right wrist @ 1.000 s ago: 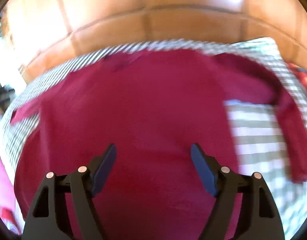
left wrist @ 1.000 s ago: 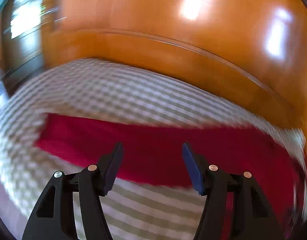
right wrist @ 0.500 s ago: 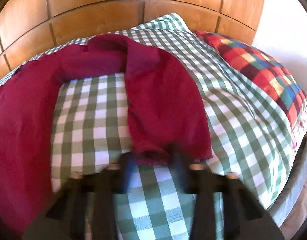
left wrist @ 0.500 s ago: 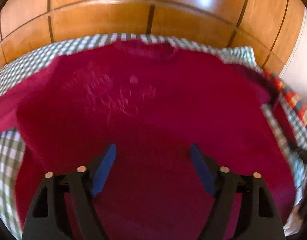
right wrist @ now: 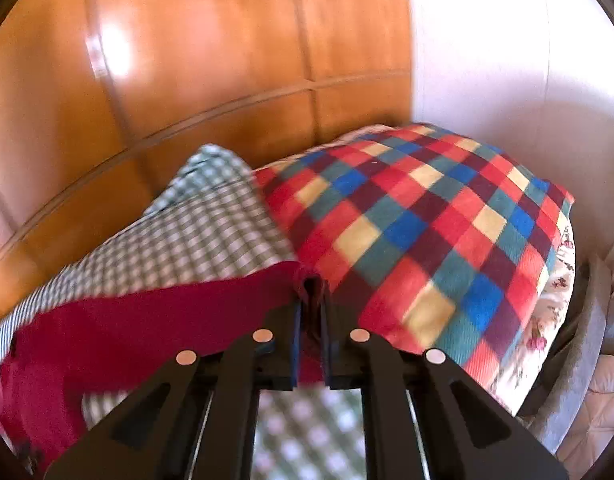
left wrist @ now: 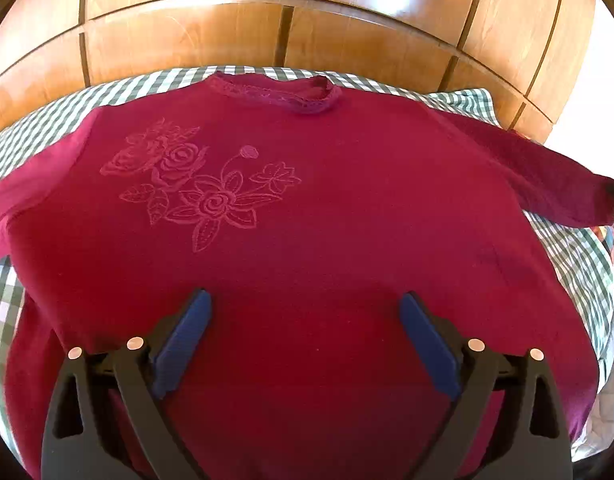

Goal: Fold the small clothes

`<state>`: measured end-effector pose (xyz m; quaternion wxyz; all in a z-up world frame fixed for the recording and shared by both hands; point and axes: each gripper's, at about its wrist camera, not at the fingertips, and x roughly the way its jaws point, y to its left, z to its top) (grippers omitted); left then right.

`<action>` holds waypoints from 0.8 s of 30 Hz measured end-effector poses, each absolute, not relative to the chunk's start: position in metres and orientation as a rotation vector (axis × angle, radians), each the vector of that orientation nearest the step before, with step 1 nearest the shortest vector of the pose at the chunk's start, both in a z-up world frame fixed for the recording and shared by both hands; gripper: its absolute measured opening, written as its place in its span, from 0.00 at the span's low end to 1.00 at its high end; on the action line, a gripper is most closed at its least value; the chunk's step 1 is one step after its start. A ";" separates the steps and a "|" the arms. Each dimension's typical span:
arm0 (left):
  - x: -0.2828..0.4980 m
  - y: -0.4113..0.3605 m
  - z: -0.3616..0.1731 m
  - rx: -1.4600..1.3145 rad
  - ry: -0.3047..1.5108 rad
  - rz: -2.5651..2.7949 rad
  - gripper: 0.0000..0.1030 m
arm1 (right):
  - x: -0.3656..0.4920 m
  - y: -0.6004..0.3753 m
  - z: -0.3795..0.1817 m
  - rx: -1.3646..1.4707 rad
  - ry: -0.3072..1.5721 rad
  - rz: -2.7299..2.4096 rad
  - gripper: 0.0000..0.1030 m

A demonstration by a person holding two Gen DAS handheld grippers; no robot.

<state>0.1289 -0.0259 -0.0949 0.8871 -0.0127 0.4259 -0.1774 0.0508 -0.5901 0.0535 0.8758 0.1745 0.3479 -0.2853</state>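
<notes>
A dark red long-sleeved top with a floral print lies flat, front up, on a green checked sheet, collar toward the wooden headboard. My left gripper is open and empty above its lower middle. My right gripper is shut on the cuff of the top's right sleeve and holds it lifted, stretched out to the right; that sleeve also shows in the left wrist view.
A wooden panelled headboard runs along the far side. A multicoloured checked pillow lies right of the sleeve, with a white wall behind it. A floral sheet edge shows at the bed's right side.
My right gripper has closed on the sleeve cuff and pulled the sleeve out toward the pillow. My left gripper swung from the bed's left over the top's middle and steadied there.
</notes>
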 end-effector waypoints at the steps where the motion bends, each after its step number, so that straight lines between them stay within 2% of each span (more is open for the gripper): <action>1: 0.129 -0.027 -0.094 -0.024 0.886 -0.368 0.92 | 0.061 -0.601 0.048 0.366 0.749 -0.618 0.06; 8: 0.130 -0.031 -0.095 -0.004 0.896 -0.372 0.96 | 0.108 -0.655 -0.002 0.408 0.891 -0.717 0.07; 10: 0.130 -0.031 -0.095 -0.004 0.897 -0.373 0.96 | 0.105 -0.669 -0.007 0.452 0.866 -0.710 0.28; 11: 0.130 -0.031 -0.095 -0.005 0.897 -0.373 0.96 | 0.100 -0.673 -0.004 0.466 0.840 -0.711 0.35; 13: 0.130 -0.031 -0.095 -0.005 0.897 -0.373 0.96 | 0.084 -0.674 0.004 0.501 0.783 -0.720 0.62; 14: 0.130 -0.030 -0.095 -0.007 0.896 -0.376 0.96 | 0.067 -0.671 0.008 0.551 0.738 -0.704 0.65; 19: 0.130 -0.030 -0.095 -0.012 0.895 -0.378 0.96 | 0.011 -0.643 -0.007 0.749 0.701 -0.537 0.66; 24: 0.129 -0.030 -0.095 -0.013 0.894 -0.379 0.96 | -0.003 -0.628 -0.054 0.872 0.754 -0.520 0.64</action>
